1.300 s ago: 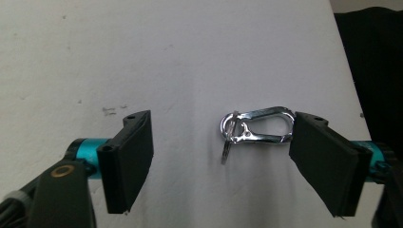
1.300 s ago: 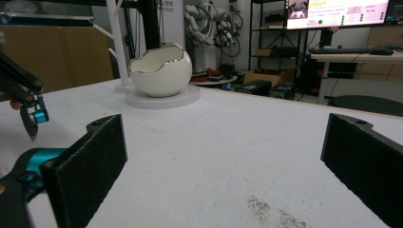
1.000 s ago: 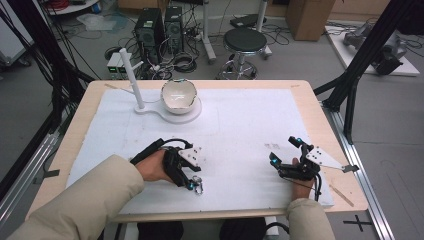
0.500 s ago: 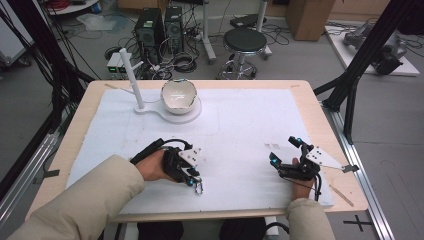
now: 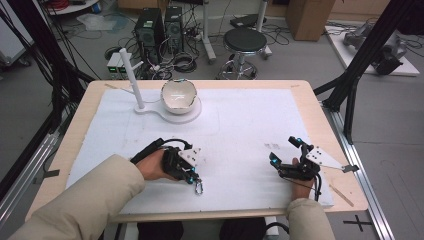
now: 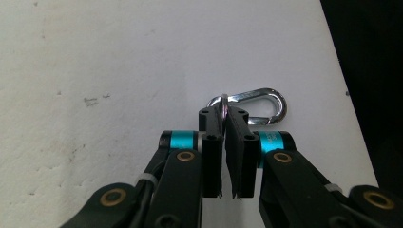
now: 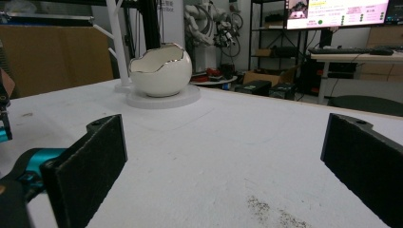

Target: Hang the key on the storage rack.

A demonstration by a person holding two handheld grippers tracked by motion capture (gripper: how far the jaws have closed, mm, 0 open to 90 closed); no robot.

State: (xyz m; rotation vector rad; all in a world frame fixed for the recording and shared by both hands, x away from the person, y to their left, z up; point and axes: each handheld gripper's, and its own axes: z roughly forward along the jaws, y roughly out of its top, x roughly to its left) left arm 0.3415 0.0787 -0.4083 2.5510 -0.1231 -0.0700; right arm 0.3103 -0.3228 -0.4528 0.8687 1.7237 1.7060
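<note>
Polished steel invites slipping: the carabiner (image 6: 254,105) is pinched, seemingly by one thin edge, in the left gripper (image 6: 223,124); right gripper (image 7: 228,156) fingers spread, unused.

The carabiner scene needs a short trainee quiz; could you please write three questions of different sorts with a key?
1. True or false: the left gripper is shut on the metal carabiner.
2. How do the jaws of the right gripper stand? A) pressed together B) wide apart with nothing between them C) clamped on the bowl
3. In a few words: what does the egg-shaped white bowl rest on?

Key:
1. True; in the left gripper view the pads pinch one end of the clip, having just been closing on it.
2. B.
3. A round white base with an upright post beside it, at the far side of the white mat.
</note>
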